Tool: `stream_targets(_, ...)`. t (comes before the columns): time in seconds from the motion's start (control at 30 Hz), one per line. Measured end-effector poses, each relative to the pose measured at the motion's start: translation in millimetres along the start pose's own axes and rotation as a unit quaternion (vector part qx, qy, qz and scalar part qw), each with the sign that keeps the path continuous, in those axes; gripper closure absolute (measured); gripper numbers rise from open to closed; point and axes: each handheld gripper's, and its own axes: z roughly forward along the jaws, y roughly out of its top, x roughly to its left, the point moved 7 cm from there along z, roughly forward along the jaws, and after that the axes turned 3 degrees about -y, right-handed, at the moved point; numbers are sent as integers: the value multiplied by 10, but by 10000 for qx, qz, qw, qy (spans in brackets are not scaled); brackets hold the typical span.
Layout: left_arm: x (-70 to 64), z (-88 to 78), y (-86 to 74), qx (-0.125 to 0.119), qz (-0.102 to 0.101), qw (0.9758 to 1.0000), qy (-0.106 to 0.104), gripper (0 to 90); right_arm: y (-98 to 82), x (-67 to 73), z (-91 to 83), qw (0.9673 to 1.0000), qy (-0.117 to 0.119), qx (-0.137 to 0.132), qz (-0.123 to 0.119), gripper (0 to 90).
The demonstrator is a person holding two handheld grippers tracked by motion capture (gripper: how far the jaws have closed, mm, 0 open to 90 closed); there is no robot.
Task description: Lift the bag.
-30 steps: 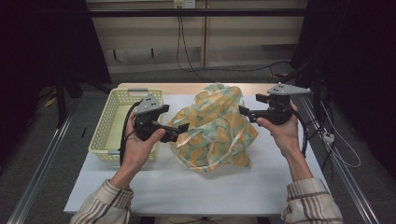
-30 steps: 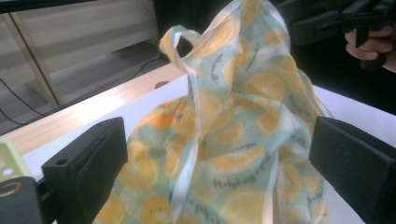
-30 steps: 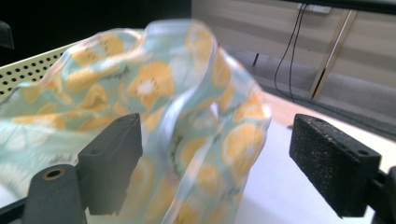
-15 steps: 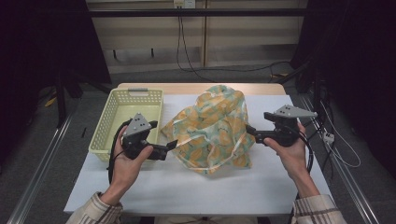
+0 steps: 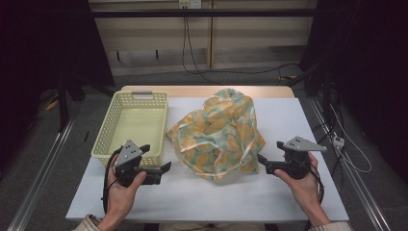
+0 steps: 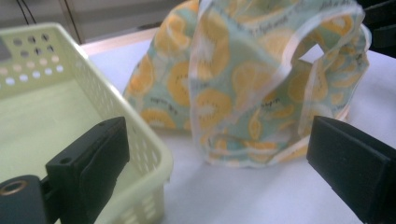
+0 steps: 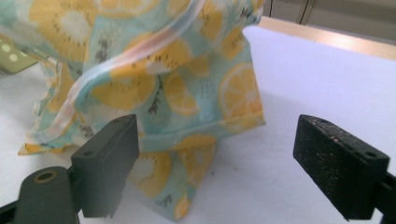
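Orange-and-teal, printed with citrus slices, the bag lies crumpled in a loose heap at the middle of the white counter — free of both hands. To its left, just beside it, stands a pale yellow basket with perforated walls. The left gripper, held low near the counter's front edge, sits in front of the basket's near corner and points toward the bag; in the left gripper view its fingers stand wide apart with nothing between them, the basket's corner and the bag's lower folds lying beyond. The right gripper is held at the bag's other side, its tips just short of the fabric. In the right gripper view its fingers are also spread wide and grip nothing — the bag's hem rests on the counter ahead of them.
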Motion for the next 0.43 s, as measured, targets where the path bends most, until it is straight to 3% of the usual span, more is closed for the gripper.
stream_targets(0.07,24,-60,-34,-39,81,9999,132,58,-35,15,-19,10000,59,-7,47,147)
stream_targets(0.17,69,-146,-102,-127,46,9996,241,57,-87,25,-102,9999,-23,-117,68,149)
stream_targets(0.27,132,-180,-194,-212,-142,9991,327,57,-221,45,-155,9997,-104,-106,183,147)
stream_targets(0.43,132,-172,-227,-193,-165,9993,261,57,-319,81,-140,9998,-45,-46,193,144)
